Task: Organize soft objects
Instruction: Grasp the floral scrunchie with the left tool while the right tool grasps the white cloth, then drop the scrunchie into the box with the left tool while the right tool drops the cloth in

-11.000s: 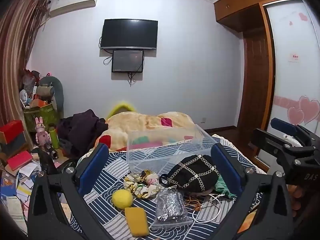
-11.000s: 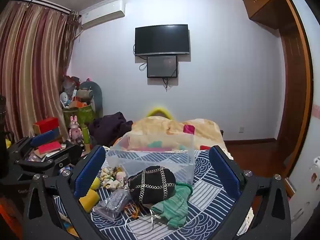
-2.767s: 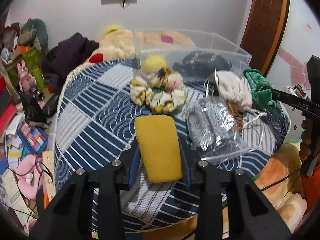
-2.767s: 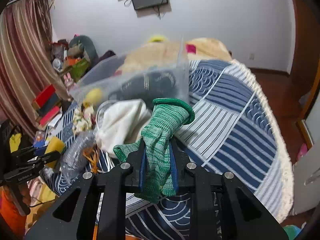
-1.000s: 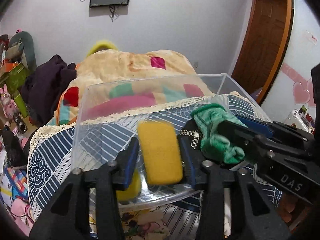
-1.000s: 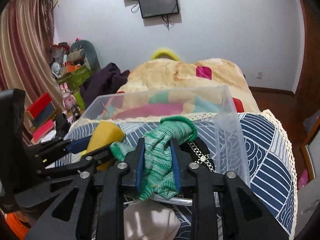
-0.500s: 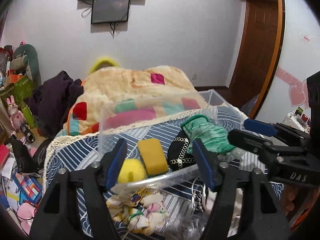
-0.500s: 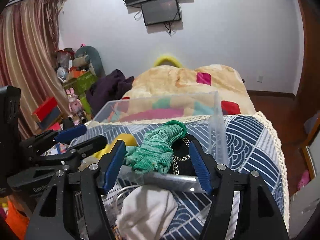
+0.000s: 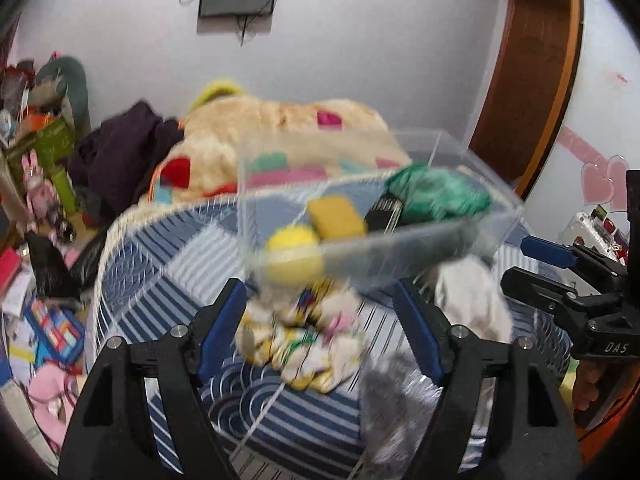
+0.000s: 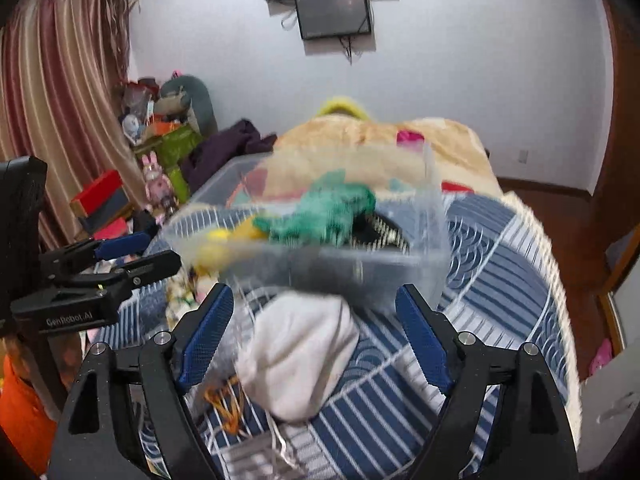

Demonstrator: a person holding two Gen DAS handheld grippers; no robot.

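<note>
left gripper (image 9: pixel 320 320): fingers apart, empty
right gripper (image 10: pixel 316 324): fingers apart, empty
yellow sponge (image 9: pixel 337 216): in clear bin (image 9: pixel 472 236), long axis pointing away
green glove (image 10: pixel 320 216): in bin

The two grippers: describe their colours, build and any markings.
Both are black plastic frames with silver screws and blue ribbed finger pads. The left gripper bears white "GenRobot.AI" lettering, seen from the right wrist view. The right gripper shows "DAS" in the left wrist view. No cables visible.
</note>
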